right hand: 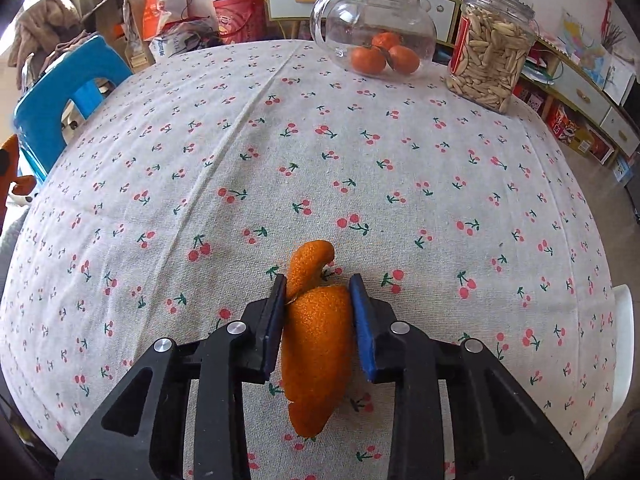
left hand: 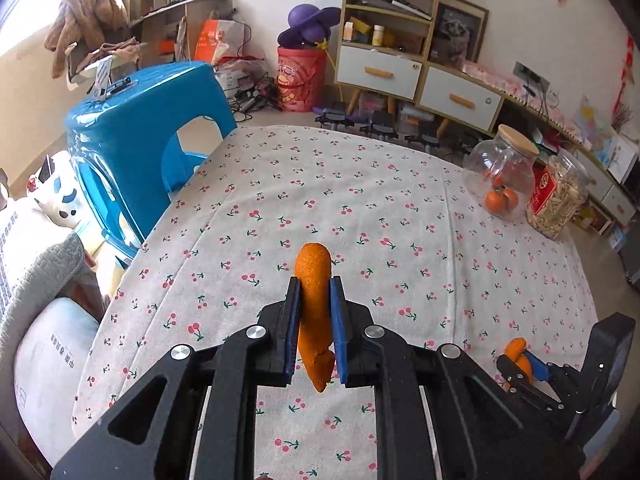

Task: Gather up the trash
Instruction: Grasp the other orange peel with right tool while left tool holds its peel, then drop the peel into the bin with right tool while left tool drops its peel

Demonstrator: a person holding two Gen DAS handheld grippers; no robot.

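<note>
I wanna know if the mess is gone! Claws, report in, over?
Left claw shut on curled orange peel strip. Right claw shut on bigger orange peel piece. Cherry-print tablecloth ahead bare; no bin in view.

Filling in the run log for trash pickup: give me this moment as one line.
left gripper: shut on orange peel | right gripper: shut on second peel | tablecloth: no loose peel seen | bin: not in view

A white tablecloth (right hand: 400,184) carries red cherries with green stems. The peel pieces (right hand: 316,344) are orange. A bright blue stool (left hand: 140,140) stands beside it.
</note>
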